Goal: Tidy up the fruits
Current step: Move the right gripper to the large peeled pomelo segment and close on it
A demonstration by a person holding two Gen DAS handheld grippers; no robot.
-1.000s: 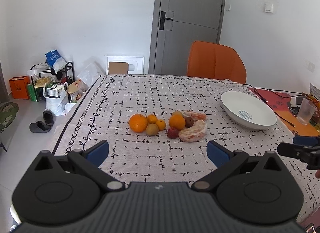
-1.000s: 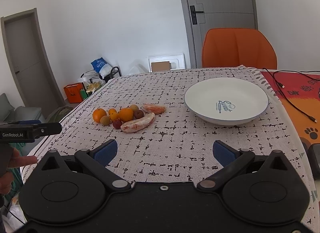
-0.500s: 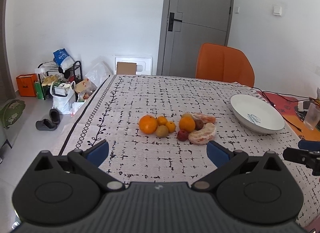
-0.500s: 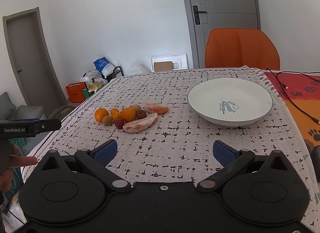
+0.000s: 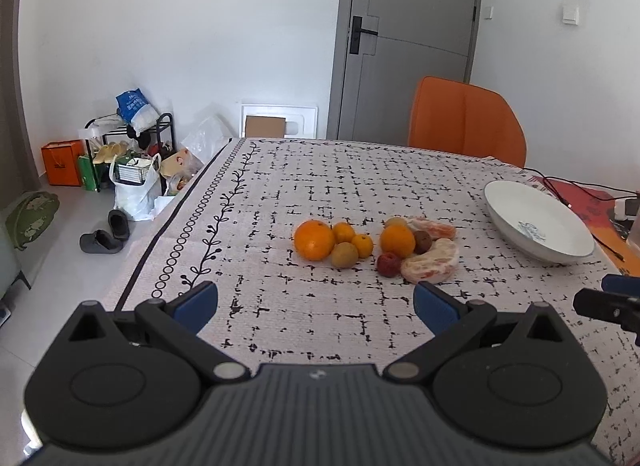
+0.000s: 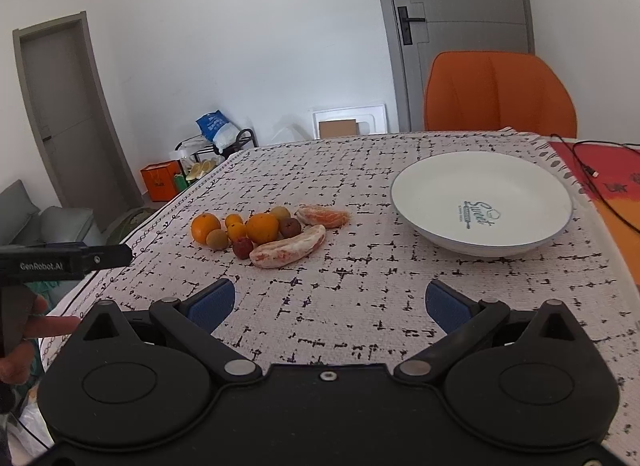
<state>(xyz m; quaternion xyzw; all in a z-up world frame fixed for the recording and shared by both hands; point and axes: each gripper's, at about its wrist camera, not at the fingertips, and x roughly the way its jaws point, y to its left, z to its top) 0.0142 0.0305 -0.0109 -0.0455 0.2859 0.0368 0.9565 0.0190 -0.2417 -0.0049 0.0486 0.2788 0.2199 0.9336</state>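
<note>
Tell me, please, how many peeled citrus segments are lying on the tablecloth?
2: one long peeled segment at the cluster's near right edge, one shorter peeled segment behind it, nearer the white ceramic plate. None looks hidden.

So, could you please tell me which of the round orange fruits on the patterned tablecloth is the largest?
The big round orange at the left end of the cluster; the other large orange looks slightly smaller, and the two small mandarins between them are much smaller.

My right gripper (image 6: pixel 330 304) hangs over the tablecloth (image 6: pixel 360 290) with its blue pads spread wide, nothing between them. Ahead and to the left the fruit pile (image 6: pixel 268 234) sits bunched together; the white plate (image 6: pixel 440 181) lies well apart to its right. The left gripper (image 6: pixel 64 260) pokes in at the left edge.
</note>
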